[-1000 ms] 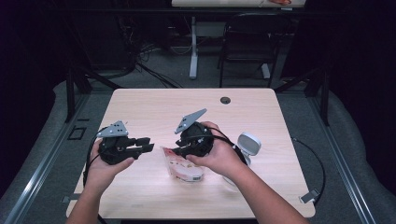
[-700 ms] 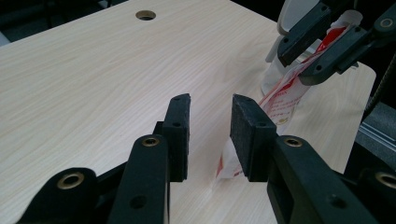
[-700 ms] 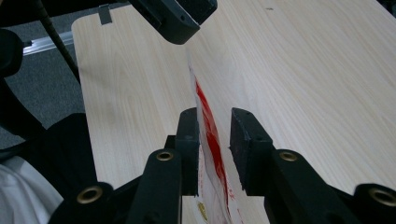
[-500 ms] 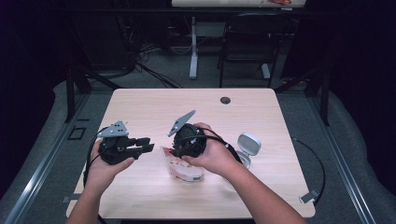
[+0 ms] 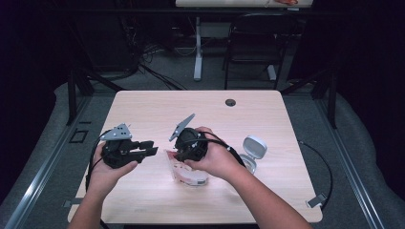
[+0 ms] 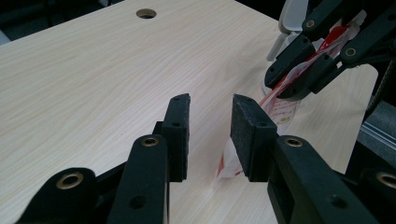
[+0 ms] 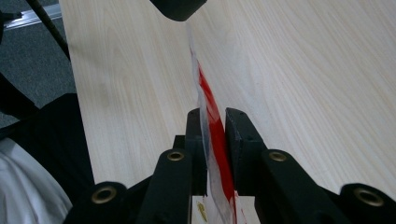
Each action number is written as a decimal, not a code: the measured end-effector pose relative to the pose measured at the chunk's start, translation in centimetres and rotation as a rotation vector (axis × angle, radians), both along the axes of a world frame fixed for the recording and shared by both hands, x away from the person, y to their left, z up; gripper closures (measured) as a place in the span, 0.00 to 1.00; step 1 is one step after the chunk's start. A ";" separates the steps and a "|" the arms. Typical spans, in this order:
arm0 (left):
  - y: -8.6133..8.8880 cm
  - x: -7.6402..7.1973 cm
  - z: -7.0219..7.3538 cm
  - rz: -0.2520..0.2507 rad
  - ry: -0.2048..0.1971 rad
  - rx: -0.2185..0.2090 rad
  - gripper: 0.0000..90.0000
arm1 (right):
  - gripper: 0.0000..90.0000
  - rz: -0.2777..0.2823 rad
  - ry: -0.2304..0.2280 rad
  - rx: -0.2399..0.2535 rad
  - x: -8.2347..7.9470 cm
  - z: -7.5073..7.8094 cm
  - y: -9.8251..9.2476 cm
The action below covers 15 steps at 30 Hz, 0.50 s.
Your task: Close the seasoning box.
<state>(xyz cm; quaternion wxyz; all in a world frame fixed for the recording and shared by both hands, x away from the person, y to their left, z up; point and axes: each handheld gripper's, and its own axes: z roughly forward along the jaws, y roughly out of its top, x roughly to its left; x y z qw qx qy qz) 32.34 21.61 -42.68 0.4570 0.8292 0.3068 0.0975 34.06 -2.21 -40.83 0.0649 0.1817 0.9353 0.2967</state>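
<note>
The plastic bag (image 5: 188, 172) with red print lies near the front edge of the table (image 5: 267, 114), its top pinched by the right gripper (image 7: 215, 140), whose jaws have just been closing. The left gripper (image 6: 210, 135) beside it is released, holding nothing

Right gripper closes on the packet

The right gripper (image 7: 215, 116) has tilted further down toward the table, and its jaws have just been closing; now the red and clear plastic packet (image 7: 214, 130) is pinched between them.
</note>
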 end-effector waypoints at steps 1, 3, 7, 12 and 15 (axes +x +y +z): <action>0.0 0.0 0.0 0.000 0.000 0.000 0.75 | 0.89 0.000 0.000 0.000 0.0 0.0 0.0; 0.0 0.0 0.0 -0.001 0.002 0.001 0.75 | 0.89 -0.004 0.005 -0.001 0.0 0.0 0.0; -0.1 0.0 -0.1 -0.002 0.002 0.003 0.75 | 0.92 0.004 0.011 -0.010 0.2 -0.1 0.0; -0.1 0.1 -0.2 0.001 0.002 0.007 0.74 | 0.96 0.007 0.012 -0.010 0.1 -0.1 0.1; -0.1 0.1 -0.2 0.002 0.002 0.008 0.74 | 0.99 0.012 0.007 -0.016 0.1 0.0 0.1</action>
